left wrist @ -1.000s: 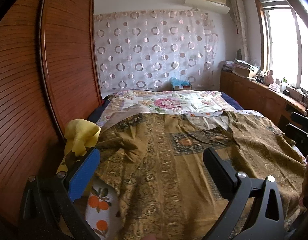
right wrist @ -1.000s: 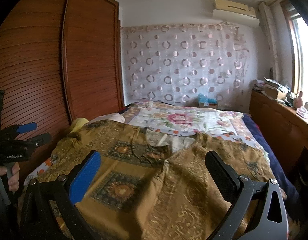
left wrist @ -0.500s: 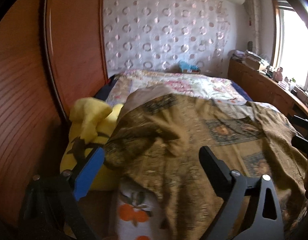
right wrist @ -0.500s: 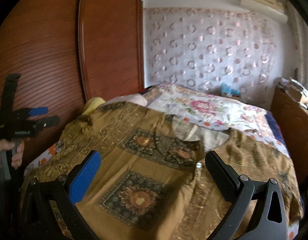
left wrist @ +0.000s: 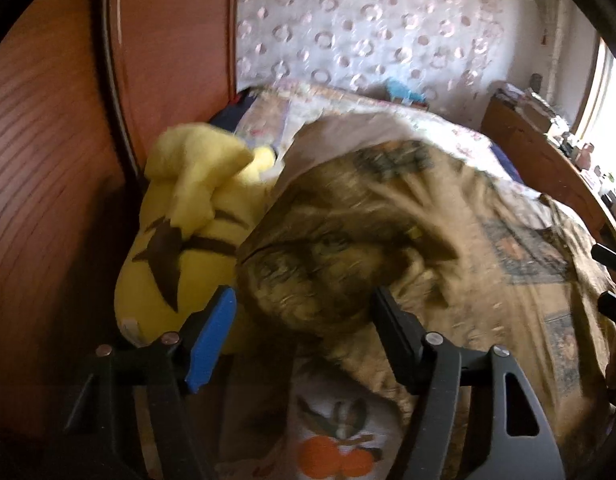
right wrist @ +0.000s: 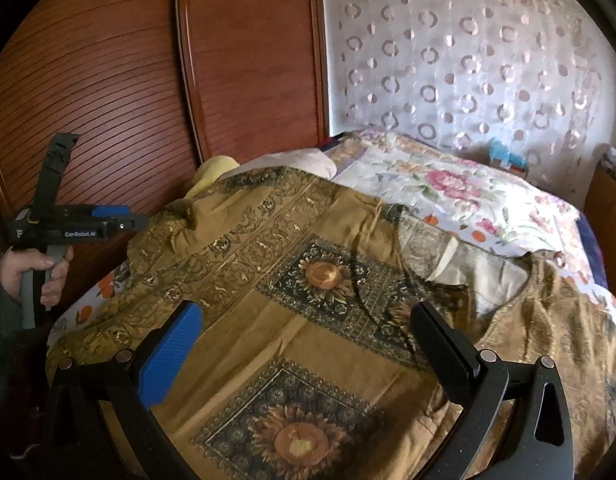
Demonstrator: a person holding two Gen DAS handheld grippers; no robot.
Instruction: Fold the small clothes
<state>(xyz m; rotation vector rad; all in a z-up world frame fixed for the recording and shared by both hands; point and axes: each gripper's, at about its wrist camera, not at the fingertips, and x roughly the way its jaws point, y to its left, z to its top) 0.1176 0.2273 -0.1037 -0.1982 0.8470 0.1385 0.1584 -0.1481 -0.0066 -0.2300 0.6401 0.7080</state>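
**A:** What is the left gripper (left wrist: pixel 304 300) doing?

**B:** Its jaws are closing, and a bunched fold of the golden-brown patterned garment (left wrist: pixel 388 240) is sitting between the blue pad (left wrist: pixel 212 336) and the black finger (left wrist: pixel 396 332). The picture is smeared, so the pads do not appear to be pressing on the cloth – I am reading it as not clamped. In the right wrist view the same tool (right wrist: pixel 120 218) is hanging just off the garment's left edge, with a hand (right wrist: pixel 32 276) wrapping its grip.

**A:** And the right gripper (right wrist: pixel 304 328)?

**B:** It is standing wide apart, gripping nothing, hovering above the garment's chest panels near the sunflower squares (right wrist: pixel 324 276).

**A:** Where is the garment lying?

**B:** It is spreading across the near part of the bed, neckline (right wrist: pixel 468 268) pointing toward the far end, over a white sheet with orange fruit prints (left wrist: pixel 340 440). The floral bedspread (right wrist: pixel 448 184) is showing beyond it.

**A:** What is surrounding that?

**B:** A yellow plush toy (left wrist: pixel 188 220) is lying just beside the bunched edge, against the reddish wooden wardrobe (right wrist: pixel 228 60) – and a curtain with ring patterns (right wrist: pixel 468 60) is covering the far wall.
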